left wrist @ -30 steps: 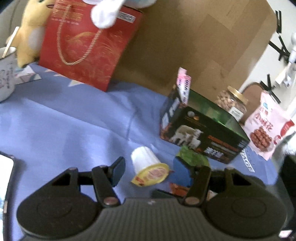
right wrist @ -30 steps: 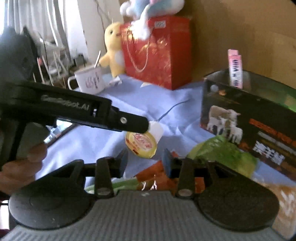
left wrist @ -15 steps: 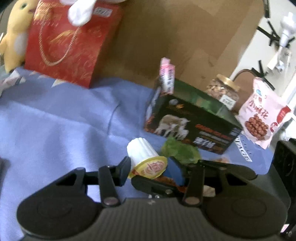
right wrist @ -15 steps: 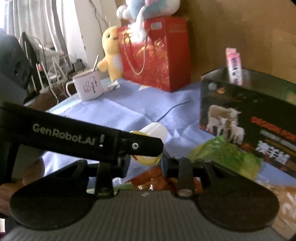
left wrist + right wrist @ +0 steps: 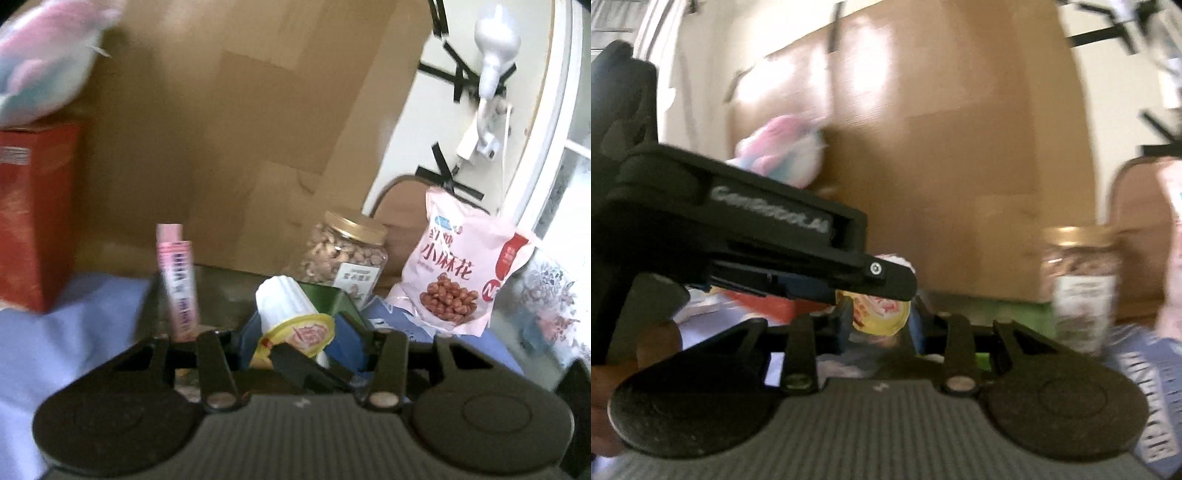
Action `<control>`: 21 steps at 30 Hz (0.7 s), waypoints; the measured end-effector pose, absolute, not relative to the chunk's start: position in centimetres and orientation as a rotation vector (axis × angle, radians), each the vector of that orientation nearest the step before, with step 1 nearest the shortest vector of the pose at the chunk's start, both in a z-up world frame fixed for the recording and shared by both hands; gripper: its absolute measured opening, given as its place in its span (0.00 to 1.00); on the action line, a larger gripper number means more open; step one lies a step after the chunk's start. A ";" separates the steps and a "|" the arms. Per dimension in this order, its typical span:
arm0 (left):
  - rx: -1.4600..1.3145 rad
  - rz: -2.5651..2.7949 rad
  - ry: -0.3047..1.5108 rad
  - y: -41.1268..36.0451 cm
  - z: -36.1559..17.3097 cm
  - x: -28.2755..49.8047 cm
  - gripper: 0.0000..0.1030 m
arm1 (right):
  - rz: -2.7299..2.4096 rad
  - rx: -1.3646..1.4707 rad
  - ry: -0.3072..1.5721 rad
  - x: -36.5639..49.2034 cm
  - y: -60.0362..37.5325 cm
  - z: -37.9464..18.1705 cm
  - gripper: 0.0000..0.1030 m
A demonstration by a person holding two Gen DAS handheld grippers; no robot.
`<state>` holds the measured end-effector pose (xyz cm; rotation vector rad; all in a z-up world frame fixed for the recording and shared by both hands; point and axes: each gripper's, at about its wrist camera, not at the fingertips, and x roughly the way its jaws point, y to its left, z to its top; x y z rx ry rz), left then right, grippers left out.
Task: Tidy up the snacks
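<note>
1. Grip first: jelly cup (image 5: 284, 306) pinched sideways in the left gripper (image 5: 295, 332), set fairly narrow, blue pads (image 5: 349, 345) on the ribbed wall, foil lid facing the camera. Held up in the air, just in front of the open box (image 5: 327, 295) toward the back edge of the tabletop.
2. Right gripper (image 5: 879, 317) also narrow, jaws either side of the lid end of the same cup. Can't tell through the blur whether actually pressing or just bracketing.
3. Biggest worry imo: two tools on one soft cup. Pulling in different directions = crushed wall or popped foil, jelly everywhere.
4. Also slick plastic plus a tilted hold. Loosening one side before the other bites = drop onto the blue cloth (image 5: 55, 350), maybe a roll toward the tabletop edge.
5. Crowded spot: pink stick packet (image 5: 177, 284) standing upright at the box's left corner. Easy to knock over while lowering the cup in.
6. Nut jar (image 5: 347, 254) and pink snack bag (image 5: 458, 269) just behind the box, toward the back right corner. Wide swing of either tool = clipped jar.
</note>
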<state>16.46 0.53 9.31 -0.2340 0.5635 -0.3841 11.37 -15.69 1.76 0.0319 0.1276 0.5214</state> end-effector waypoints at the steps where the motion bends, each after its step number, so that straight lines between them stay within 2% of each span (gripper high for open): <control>1: -0.230 -0.386 0.574 -0.2 8.9 17.2 0.44 | 0.499 0.030 0.125 11.7 -16.1 1.5 0.34; 5: -0.212 -0.358 0.618 -1.9 7.4 19.4 0.44 | 0.427 0.035 0.160 13.4 -17.0 0.4 0.37; 10: -0.266 -0.337 0.601 0.6 7.6 18.0 0.44 | 0.420 0.077 0.147 13.1 -17.8 0.3 0.59; 14: -0.308 -0.292 0.532 4.3 9.0 14.5 0.43 | 0.424 0.074 0.118 12.6 -17.8 0.3 0.59; 18: -0.318 -0.226 0.564 7.5 8.5 11.5 0.43 | 0.473 0.168 0.095 12.3 -19.2 0.7 0.57; 21: -0.320 -0.178 0.629 9.3 6.5 9.7 0.43 | 0.585 0.357 0.168 12.5 -21.4 1.4 0.37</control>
